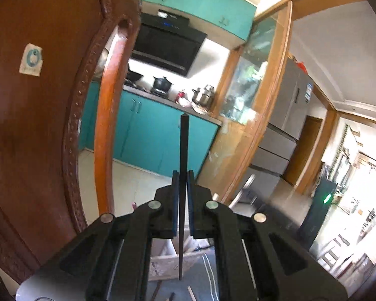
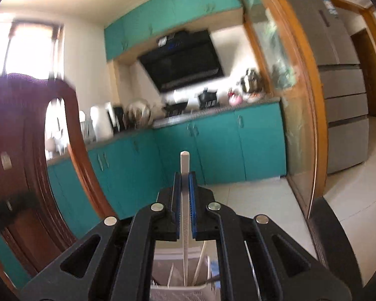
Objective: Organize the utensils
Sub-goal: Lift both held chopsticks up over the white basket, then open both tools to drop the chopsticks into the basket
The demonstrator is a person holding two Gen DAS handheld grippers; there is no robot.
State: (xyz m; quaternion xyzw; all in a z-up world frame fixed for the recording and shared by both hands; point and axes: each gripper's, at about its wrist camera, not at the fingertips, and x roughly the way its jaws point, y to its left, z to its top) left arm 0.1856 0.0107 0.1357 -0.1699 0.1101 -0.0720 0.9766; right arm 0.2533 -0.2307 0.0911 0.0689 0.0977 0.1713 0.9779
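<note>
The left gripper [image 1: 183, 188] is clamped on a long, thin black chopstick [image 1: 183, 145], its blue-padded jaws pressed against the stick on both sides with no gap showing; the stick stands nearly upright, its squared top poking well above the fingertips and its tapered end hanging down between the arms. The right gripper [image 2: 184, 188] is likewise closed tight on a slim white chopstick [image 2: 184, 165], also upright, whose lower end reaches down into a pale perforated plastic utensil basket [image 2: 178, 292] that already holds a few other light-coloured sticks. Below the left gripper lies what looks like a pale box or holder [image 1: 163, 263], though its shape is hard to make out. The step in hand appears to be dropping each chopstick into its holder. To do it well, keep each stick vertical and centred over the opening, lower until the tip is well inside the rim, and only then ease the jaws apart so it slides down rather than tipping out. The white stick seems nearly ready for release; the black one probably still needs lining up over its target. The right view is blurred, so steady the hand before letting go.
</note>
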